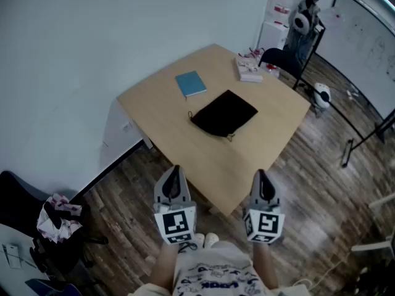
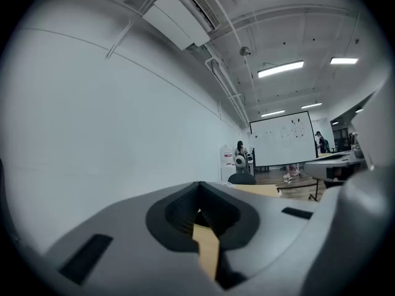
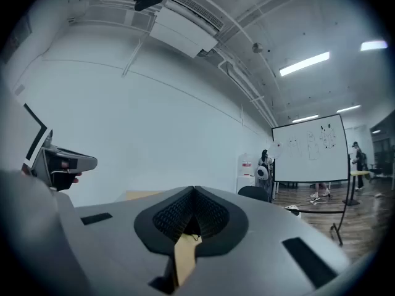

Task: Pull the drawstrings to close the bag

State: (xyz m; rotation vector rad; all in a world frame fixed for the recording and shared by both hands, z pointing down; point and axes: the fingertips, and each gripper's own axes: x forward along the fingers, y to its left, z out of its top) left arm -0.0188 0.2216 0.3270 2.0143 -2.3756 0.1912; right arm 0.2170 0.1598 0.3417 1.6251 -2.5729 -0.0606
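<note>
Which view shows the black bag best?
The head view: the bag lies flat on the table, its whole outline in sight, untouched. Both gripper views point over the table at the far wall; no bag can be made out in them.

Grey left gripper, grey right gripper, black-and-white marker cubes, white printed T-shirt, pale shoes
</note>
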